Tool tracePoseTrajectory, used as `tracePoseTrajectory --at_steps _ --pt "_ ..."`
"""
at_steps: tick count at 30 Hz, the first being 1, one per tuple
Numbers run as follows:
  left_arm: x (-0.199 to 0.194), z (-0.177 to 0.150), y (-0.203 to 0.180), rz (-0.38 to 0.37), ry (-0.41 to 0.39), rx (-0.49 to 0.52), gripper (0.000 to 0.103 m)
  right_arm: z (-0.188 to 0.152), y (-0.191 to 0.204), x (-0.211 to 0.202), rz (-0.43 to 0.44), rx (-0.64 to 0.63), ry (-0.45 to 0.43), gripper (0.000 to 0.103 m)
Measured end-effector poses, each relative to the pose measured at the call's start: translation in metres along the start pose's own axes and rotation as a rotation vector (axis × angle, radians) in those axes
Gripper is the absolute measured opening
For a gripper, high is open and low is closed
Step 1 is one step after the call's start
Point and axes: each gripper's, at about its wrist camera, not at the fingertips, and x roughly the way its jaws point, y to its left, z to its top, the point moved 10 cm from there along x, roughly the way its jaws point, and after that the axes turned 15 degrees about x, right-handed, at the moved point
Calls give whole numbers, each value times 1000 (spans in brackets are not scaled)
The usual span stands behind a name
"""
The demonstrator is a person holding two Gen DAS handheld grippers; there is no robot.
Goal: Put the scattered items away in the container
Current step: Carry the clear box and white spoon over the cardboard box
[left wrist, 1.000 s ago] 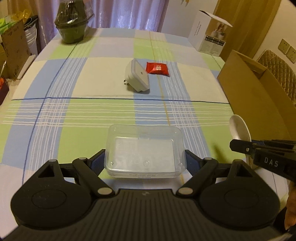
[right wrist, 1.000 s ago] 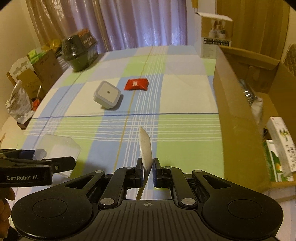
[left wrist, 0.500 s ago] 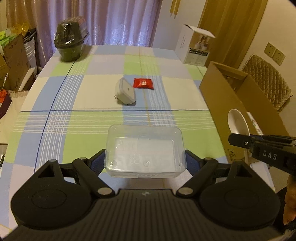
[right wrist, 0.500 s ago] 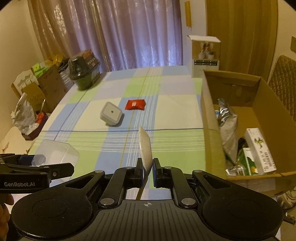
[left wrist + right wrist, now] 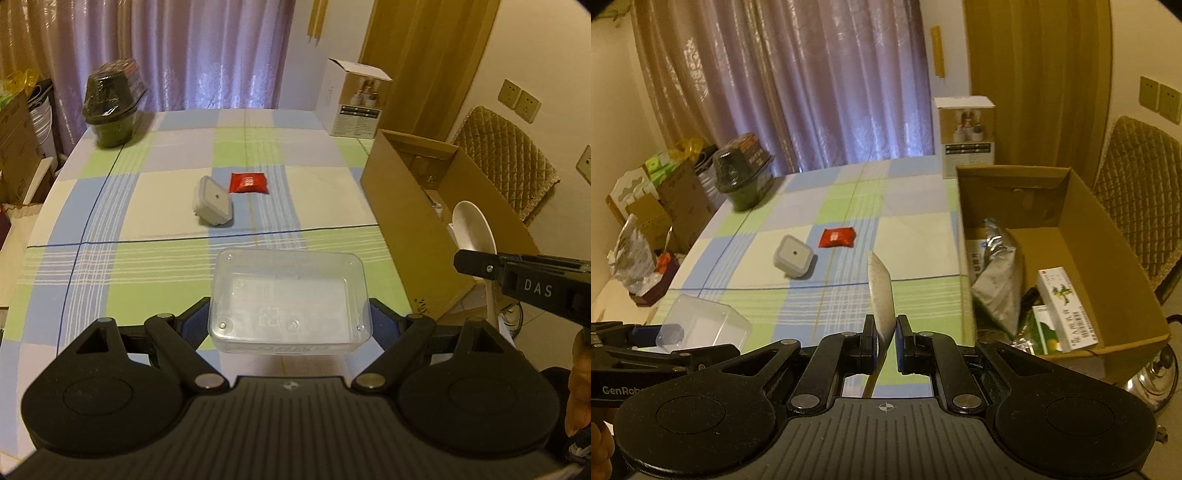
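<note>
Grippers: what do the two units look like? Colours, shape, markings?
Both are matte black plastic. Each has a ribbed base plate with a small crosshair mark, two round side housings, and linkage arms with silver pivot pins. The left gripper has blue finger pads and reads "GenRob…" in white on its side. The right gripper also has blue-edged pads and reads "DAS" on its side. No cables or sleeves show.

A table (image 5: 147,258) under a blue-green checked cloth bore a grey square box (image 5: 212,199) mid-table, a red packet (image 5: 248,182) just right of it, and a dark wrapped pot (image 5: 110,110) far left
</note>
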Motion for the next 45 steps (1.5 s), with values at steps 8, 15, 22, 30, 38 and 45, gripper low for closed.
tracePoseTrajectory --at_steps 8,15,22,30,38,45 --pt "2 12 -21 -19 -4 33 84 14 -24 -13 -13 45 -31 12" --pt "8 20 -41 -40 -4 63 84 23 -46 -22 -28 82 -53 12" --pt "12 28 -61 -63 -7 86 84 30 -70 -32 -47 118 -72 12" --pt "22 40 -90 -102 -10 119 84 38 -104 -42 -84 161 -94 12" --pt "35 62 -125 -147 -28 162 84 51 -137 -51 -116 178 -115 12" --pt "47 85 -155 -187 -47 198 84 70 -162 -46 -145 160 -129 12"
